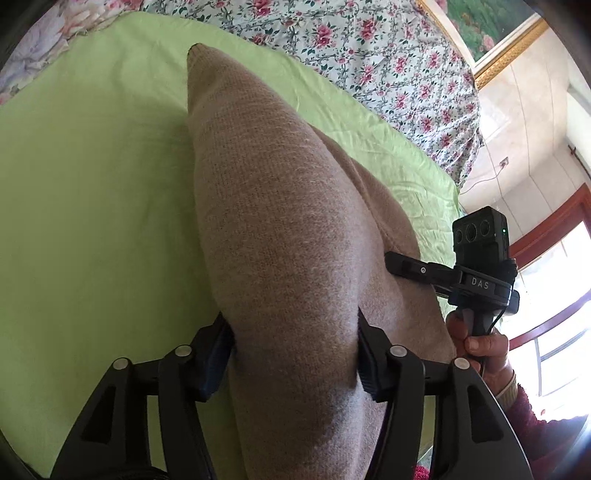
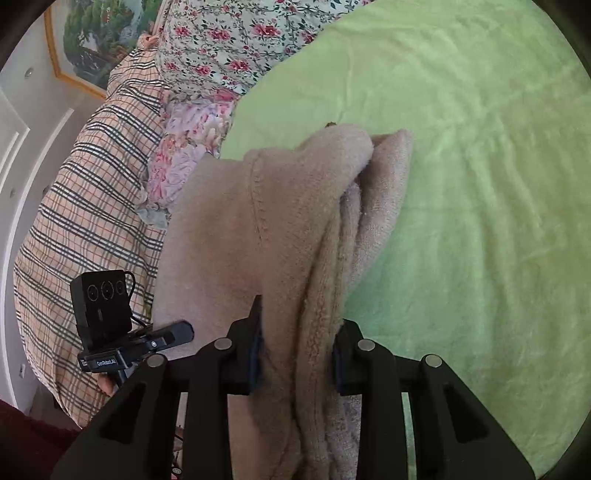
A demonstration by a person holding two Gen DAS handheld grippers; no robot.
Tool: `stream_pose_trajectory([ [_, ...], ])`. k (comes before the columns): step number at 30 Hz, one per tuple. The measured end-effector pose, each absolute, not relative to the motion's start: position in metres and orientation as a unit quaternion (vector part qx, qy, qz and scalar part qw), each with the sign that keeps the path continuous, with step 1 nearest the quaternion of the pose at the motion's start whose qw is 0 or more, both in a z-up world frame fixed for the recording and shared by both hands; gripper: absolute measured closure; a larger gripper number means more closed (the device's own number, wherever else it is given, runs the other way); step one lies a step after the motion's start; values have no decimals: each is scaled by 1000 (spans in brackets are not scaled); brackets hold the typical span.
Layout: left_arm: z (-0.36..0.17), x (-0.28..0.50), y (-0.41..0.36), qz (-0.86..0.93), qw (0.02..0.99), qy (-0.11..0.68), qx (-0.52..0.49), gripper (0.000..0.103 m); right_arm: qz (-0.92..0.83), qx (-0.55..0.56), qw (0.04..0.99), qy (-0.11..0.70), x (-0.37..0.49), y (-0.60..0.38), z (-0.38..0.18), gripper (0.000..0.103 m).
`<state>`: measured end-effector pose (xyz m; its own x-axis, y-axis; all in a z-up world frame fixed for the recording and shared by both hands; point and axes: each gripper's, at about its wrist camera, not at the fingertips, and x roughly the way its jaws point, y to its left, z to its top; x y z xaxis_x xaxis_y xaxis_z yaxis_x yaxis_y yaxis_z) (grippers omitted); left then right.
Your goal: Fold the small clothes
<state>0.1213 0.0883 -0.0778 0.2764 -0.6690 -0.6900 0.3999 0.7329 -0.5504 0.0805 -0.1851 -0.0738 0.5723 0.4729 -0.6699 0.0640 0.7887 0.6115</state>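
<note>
A beige knitted garment [image 1: 266, 206] hangs over the light green sheet [image 1: 92, 184]. My left gripper [image 1: 293, 343] is shut on its near edge, with cloth bulging between the fingers. My right gripper [image 2: 297, 343] is shut on a bunched, folded part of the same garment [image 2: 288, 206], with several layers between the fingers. In the left wrist view, the right gripper [image 1: 399, 264] shows at the right, held by a hand, its tip against the cloth. In the right wrist view, the left gripper [image 2: 177, 332] shows at the lower left.
The green sheet [image 2: 480, 184] covers the bed. A floral quilt [image 1: 369, 48] lies along the far side. A plaid quilt [image 2: 85, 206] and a floral pillow [image 2: 184, 147] lie at the left in the right wrist view. A framed picture [image 2: 96, 33] hangs on the wall.
</note>
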Motion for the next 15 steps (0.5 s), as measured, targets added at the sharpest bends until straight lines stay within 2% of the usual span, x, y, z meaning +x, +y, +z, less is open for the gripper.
stream_pose_trajectory([
  [2, -79, 128, 85, -338, 780, 506, -144, 36, 111, 293, 835, 453, 81, -186, -71, 62],
  [3, -77, 131, 85, -339, 779, 507, -148, 35, 102, 284, 837, 457, 78, -188, -70, 53],
  [5, -69, 140, 86, -332, 784, 501, -155, 23, 77, 260, 848, 456, 76, -190, -60, 39],
  [6, -64, 146, 88, -329, 788, 496, -158, 22, 64, 252, 857, 445, 75, -195, -52, 36],
  [10, -52, 176, 96, -321, 796, 484, -168, 22, 65, 275, 866, 412, 89, -214, -33, 36],
  [13, -50, 206, 93, -299, 805, 483, -171, 22, 69, 280, 860, 421, 118, -216, -36, 37],
  [14, -53, 217, 94, -293, 805, 486, -173, 24, 67, 279, 852, 437, 132, -215, -44, 46],
  [15, -54, 225, 91, -287, 806, 488, -172, 29, 64, 279, 846, 449, 141, -214, -49, 77],
])
